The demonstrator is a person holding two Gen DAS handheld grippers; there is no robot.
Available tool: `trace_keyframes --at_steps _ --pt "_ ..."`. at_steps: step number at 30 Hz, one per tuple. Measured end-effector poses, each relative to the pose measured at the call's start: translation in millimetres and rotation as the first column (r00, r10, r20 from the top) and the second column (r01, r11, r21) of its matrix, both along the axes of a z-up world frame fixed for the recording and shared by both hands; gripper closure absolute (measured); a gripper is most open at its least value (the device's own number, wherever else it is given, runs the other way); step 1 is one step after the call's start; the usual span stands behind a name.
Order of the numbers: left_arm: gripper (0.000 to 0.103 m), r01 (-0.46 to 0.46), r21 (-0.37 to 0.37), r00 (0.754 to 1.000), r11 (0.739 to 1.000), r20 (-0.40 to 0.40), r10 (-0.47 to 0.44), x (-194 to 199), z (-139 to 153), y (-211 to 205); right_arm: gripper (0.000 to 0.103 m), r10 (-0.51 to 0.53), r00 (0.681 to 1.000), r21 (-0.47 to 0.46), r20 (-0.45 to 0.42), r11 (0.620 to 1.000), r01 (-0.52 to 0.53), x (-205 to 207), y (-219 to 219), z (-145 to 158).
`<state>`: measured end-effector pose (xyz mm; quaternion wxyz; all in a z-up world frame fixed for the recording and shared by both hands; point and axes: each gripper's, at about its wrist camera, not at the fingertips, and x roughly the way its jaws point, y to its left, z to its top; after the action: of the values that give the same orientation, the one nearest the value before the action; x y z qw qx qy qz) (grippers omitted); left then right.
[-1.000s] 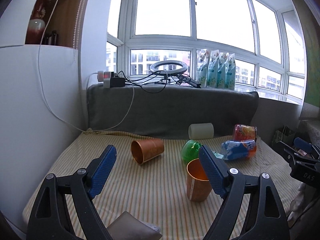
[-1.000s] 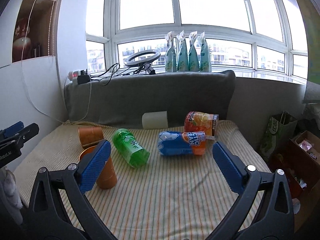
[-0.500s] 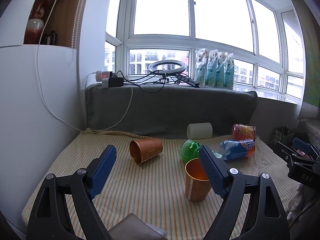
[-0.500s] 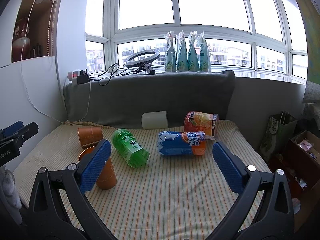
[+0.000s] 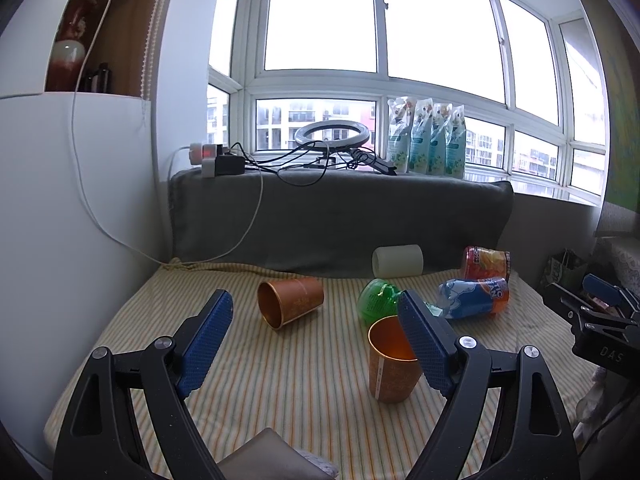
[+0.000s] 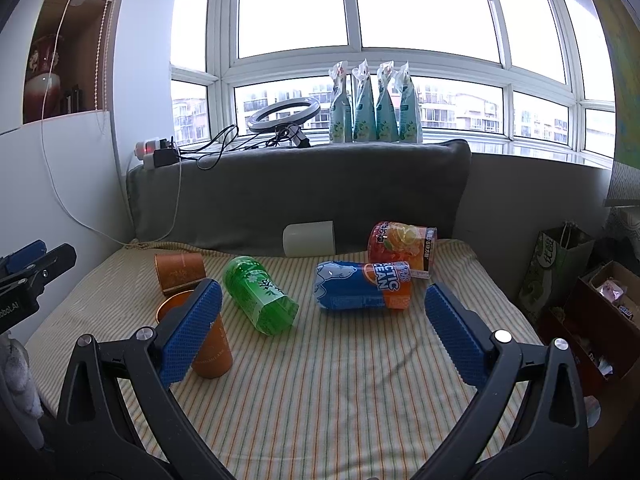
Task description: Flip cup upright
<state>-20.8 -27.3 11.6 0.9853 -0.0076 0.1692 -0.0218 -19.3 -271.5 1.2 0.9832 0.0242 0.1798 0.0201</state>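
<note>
An orange cup lies on its side on the striped cloth, mouth toward me; it also shows in the right wrist view. A second orange cup stands upright near it, partly behind my right finger; in the right wrist view this cup stands behind the left finger. My left gripper is open and empty, above the cloth short of both cups. My right gripper is open and empty, over the cloth's middle front.
A green cup, a blue-orange cup, a red-orange cup and a white cup lie on their sides further back. A grey cushion backs the table. Bags and boxes stand at the right.
Both grippers have drifted only slightly; the view shifted a little. No cup has moved.
</note>
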Motion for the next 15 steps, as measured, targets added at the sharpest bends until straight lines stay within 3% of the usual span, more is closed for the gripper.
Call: trace_keyframes --at_steps 15 --pt "0.018 0.003 0.005 1.000 1.000 0.001 -0.003 0.6 -0.8 -0.6 0.000 0.009 1.000 -0.009 -0.015 1.000 -0.009 1.9 1.0 -5.9"
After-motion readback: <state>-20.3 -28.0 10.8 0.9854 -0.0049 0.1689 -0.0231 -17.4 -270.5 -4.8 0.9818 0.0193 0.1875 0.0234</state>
